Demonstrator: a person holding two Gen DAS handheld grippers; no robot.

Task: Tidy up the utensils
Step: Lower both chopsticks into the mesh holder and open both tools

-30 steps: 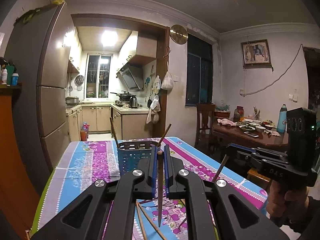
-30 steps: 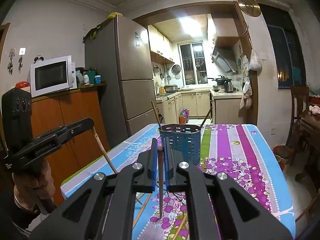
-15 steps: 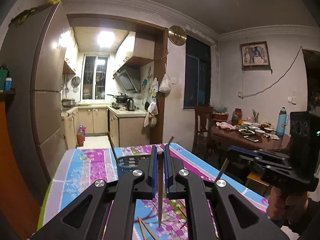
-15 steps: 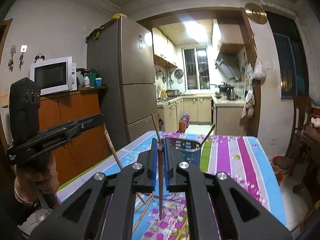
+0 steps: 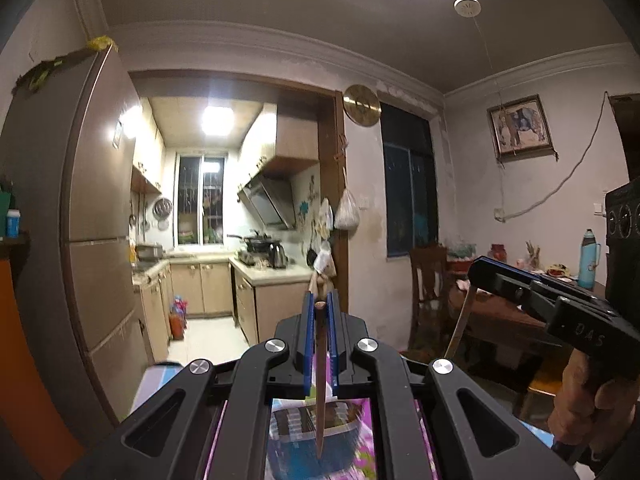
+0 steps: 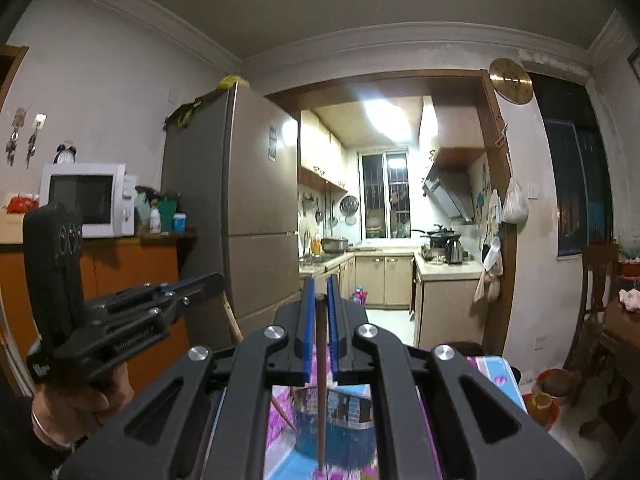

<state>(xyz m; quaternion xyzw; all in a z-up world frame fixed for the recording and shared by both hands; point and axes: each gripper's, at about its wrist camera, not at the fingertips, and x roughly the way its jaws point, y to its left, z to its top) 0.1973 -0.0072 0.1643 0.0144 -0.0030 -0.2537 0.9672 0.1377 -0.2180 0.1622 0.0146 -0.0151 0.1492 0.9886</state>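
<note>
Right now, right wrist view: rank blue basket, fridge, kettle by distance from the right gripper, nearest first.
1. blue basket: just below the right gripper, under the tip of the chopstick it is shut on.
2. fridge: left of centre, beside the kitchen doorway.
3. kettle: right of centre, on the kitchen counter, farthest back.

Both views have been tilted upward since a second ago. The blue basket (image 5: pixel 316 436), earlier seen at mid-frame ahead of the jaws, is now found at the bottom centre of each wrist view, blurred, below the chopstick tips. Much less of the floral worktop (image 6: pixel 496 376) is shown, and more ceiling is taken in. The right gripper (image 5: pixel 476 272) has been raised to mid-right in the left view.
</note>
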